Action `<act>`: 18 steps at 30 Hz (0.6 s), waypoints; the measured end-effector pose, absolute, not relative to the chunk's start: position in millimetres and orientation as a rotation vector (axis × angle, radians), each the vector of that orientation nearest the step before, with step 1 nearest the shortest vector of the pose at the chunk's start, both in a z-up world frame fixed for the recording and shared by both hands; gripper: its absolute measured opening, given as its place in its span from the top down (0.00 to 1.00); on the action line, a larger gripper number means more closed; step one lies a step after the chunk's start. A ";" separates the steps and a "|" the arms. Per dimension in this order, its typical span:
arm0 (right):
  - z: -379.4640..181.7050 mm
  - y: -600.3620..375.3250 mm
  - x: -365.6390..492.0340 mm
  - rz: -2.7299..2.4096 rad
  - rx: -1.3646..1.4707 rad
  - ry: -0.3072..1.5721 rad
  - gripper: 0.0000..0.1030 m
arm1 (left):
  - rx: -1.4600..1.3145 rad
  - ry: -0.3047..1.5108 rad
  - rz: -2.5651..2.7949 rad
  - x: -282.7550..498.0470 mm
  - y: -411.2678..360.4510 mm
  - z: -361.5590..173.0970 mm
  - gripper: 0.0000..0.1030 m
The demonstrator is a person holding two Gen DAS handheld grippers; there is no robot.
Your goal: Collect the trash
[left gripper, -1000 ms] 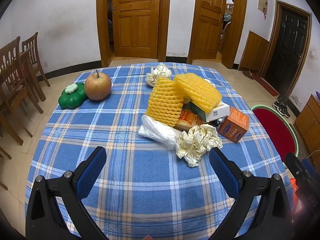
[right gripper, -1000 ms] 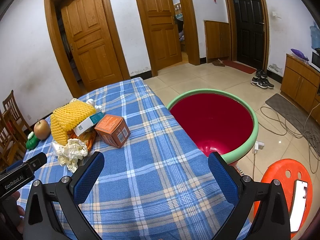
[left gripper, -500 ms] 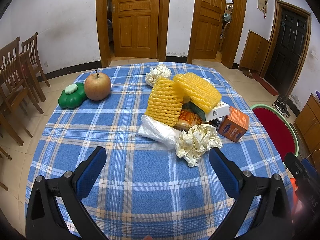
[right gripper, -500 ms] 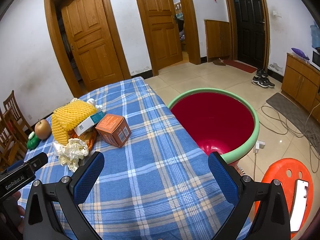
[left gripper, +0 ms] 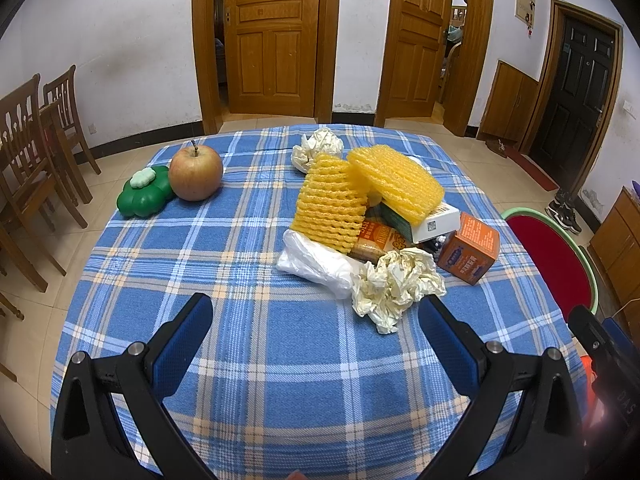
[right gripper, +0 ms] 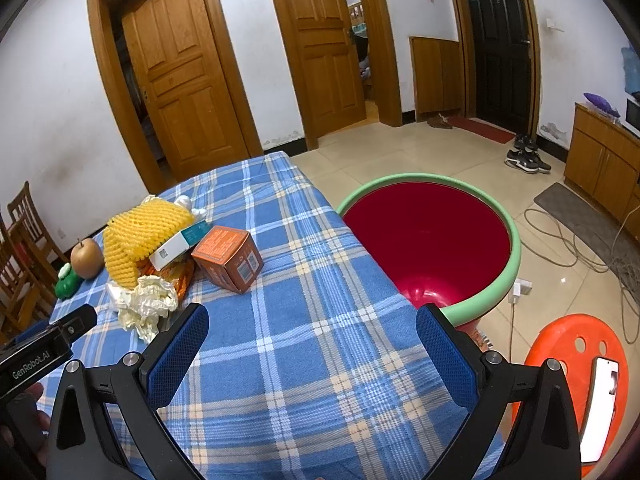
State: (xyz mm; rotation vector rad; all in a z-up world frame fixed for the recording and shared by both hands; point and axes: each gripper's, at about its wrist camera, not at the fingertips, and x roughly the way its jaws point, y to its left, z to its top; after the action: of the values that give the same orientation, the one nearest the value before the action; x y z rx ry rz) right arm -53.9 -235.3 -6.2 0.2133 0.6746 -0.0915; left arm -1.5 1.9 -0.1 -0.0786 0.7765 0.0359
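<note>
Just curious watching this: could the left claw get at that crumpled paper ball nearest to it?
Probably yes. The left claw is open, and only bare tablecloth lies between it and the paper ball, just ahead to its right.

"GenRobot.AI" on left gripper [right gripper: 48,354]

The left wrist cam sits low over the near edge of the table [left gripper: 248,368], looking straight across the checked cloth toward the two wooden doors, with the trash pile [left gripper: 372,216] fairly close up, right of centre. The right wrist cam is off to the right side of the same table [right gripper: 304,344], angled out so half its frame is floor and the red tub [right gripper: 472,300], and the pile [right gripper: 160,248] lands further off at its left. Both catch the orange box [left gripper: 468,252] [right gripper: 228,258], the apple [left gripper: 195,174] [right gripper: 87,258], the crumpled paper [left gripper: 396,284] [right gripper: 146,304] and the tub's green rim [left gripper: 588,276], plus each one has the other gripper poking in at its edge.
</note>
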 end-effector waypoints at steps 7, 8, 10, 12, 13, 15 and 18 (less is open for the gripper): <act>-6.8 -235.3 -53.3 -0.088 0.214 0.677 0.00 | -0.079 0.777 0.036 -1.4 1.8 0.2 0.02; -6.8 -235.4 -53.1 -0.089 0.214 0.677 0.00 | -0.078 0.777 0.036 -1.5 1.7 0.2 0.02; -7.2 -235.0 -53.3 -0.087 0.214 0.679 0.00 | -0.078 0.778 0.036 -1.4 1.9 -0.7 0.02; -7.0 -235.0 -52.1 -0.082 0.215 0.680 0.00 | -0.077 0.781 0.038 -1.3 2.2 -1.3 0.02; -7.2 -234.9 -51.6 -0.080 0.215 0.682 0.00 | -0.077 0.783 0.039 -1.2 2.8 -2.0 0.02; -7.3 -235.1 -49.4 -0.072 0.215 0.685 0.00 | -0.077 0.785 0.042 -0.6 4.0 -3.6 0.02; -7.5 -234.9 -44.9 -0.057 0.213 0.694 0.00 | -0.075 0.788 0.044 0.8 5.5 -5.5 0.02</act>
State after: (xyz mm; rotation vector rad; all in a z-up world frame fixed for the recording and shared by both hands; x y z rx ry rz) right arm -44.9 -234.9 -7.5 0.2127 0.6940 -0.0574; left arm 0.8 5.5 -5.5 -0.0752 0.7877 0.0444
